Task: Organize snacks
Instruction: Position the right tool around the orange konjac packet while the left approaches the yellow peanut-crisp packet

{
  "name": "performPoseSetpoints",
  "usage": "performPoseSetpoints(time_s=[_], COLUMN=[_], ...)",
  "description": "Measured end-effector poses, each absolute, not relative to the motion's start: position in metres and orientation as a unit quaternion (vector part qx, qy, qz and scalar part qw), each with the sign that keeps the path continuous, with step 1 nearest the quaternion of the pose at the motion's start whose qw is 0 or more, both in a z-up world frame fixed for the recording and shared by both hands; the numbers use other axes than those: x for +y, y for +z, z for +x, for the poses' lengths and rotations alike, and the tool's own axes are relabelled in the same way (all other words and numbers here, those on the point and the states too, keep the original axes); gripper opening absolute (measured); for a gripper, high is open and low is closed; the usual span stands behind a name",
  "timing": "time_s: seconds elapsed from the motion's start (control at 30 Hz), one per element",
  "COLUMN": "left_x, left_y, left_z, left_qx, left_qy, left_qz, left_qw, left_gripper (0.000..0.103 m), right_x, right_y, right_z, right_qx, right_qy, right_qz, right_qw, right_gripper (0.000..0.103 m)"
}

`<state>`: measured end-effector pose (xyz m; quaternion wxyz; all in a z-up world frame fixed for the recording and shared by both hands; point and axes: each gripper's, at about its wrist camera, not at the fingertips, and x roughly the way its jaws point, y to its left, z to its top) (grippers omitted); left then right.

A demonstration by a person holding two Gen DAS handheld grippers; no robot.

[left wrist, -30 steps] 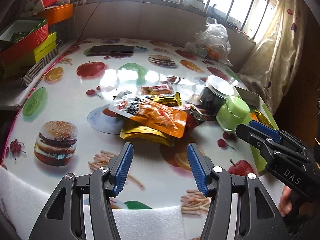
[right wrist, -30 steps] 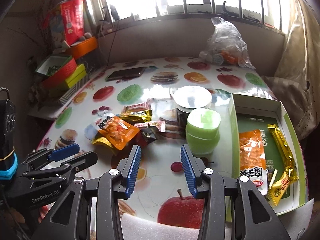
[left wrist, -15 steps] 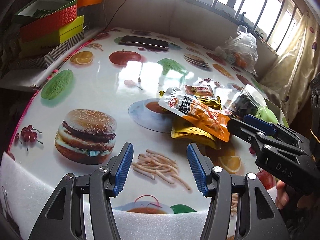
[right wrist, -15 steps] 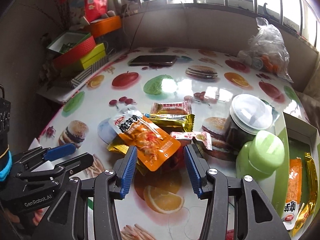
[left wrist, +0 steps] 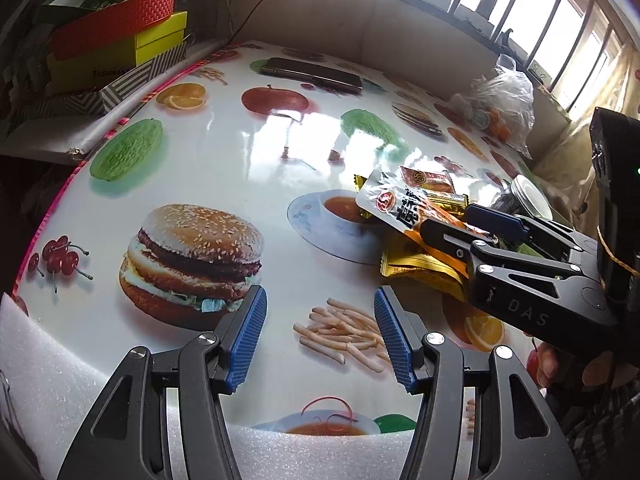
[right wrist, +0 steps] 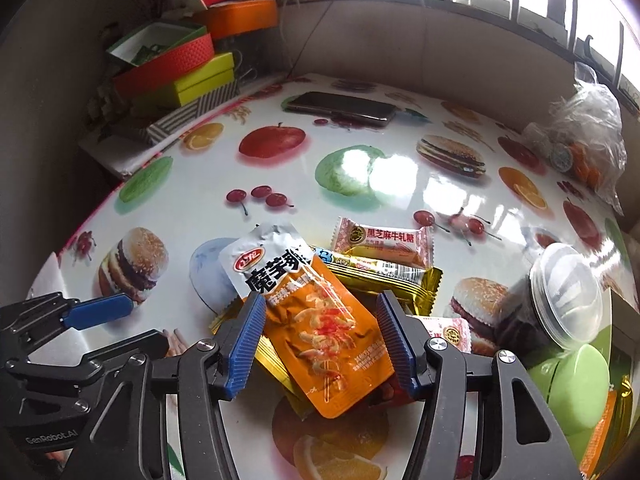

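At far left, beside the tabletop (right wrist: 208,216) with its printed fruit and burger pattern, stands a stack of boxes (right wrist: 176,72): a red-rimmed open box on a lime-green box on a striped one, with an orange tub (right wrist: 244,16) behind. The left gripper (left wrist: 320,332) hovers over the near-left part of the tabletop; its jaws stand apart with nothing between them, above a printed burger and printed fries. A dark phone (right wrist: 344,109) lies flat near the far edge. Near the centre lies the pile of snacks: an orange pouch with a silver top (right wrist: 316,320) lies uppermost and slantwise, overlapping gold-wrapped bars (right wrist: 396,280), with a pink-and-white candy wrapper (right wrist: 384,240) just behind and a second such wrapper (right wrist: 452,330) to the right. The right gripper (right wrist: 322,340) is lowered over this pile; its jaws are opening, and the orange pouch lies between the blue pads (right wrist: 244,344) without visibly being pressed by them. In the left wrist view the right gripper (left wrist: 460,220) reaches across the pile and covers its right half. To the right of the pile a dark jar with a clear lid (right wrist: 560,300) lies close against a green container (right wrist: 576,392), both crowding the pile's right flank. At far right a knotted clear plastic bag (right wrist: 580,140) sits near the wall.
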<state>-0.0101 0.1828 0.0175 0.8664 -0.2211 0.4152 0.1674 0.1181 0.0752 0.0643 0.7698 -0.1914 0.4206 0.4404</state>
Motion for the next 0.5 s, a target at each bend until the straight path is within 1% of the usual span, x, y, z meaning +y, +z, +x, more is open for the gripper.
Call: performPoseSetpoints(time_s=[0.07, 0.2, 0.5], left_x=[0.184, 0.186, 0.188], left_y=[0.017, 0.015, 0.013], left_z=[-0.01, -0.008, -0.006], left_qx=[0.416, 0.418, 0.42], left_qy=[0.168, 0.167, 0.167], left_qz=[-0.222, -0.225, -0.226], left_qw=[0.866, 0.864, 0.863], left_gripper=[0.057, 0.057, 0.057], right_x=[0.08, 0.087, 0.095], right_y=[0.064, 0.063, 0.06], right_z=[0.116, 0.114, 0.111], right_qx=[0.414, 0.409, 0.413], right_qy=[0.451, 0.459, 0.456], right_qz=[-0.204, -0.224, -0.248], right_qw=[0.764, 0.756, 0.749], right_gripper=[0.06, 0.062, 0.062])
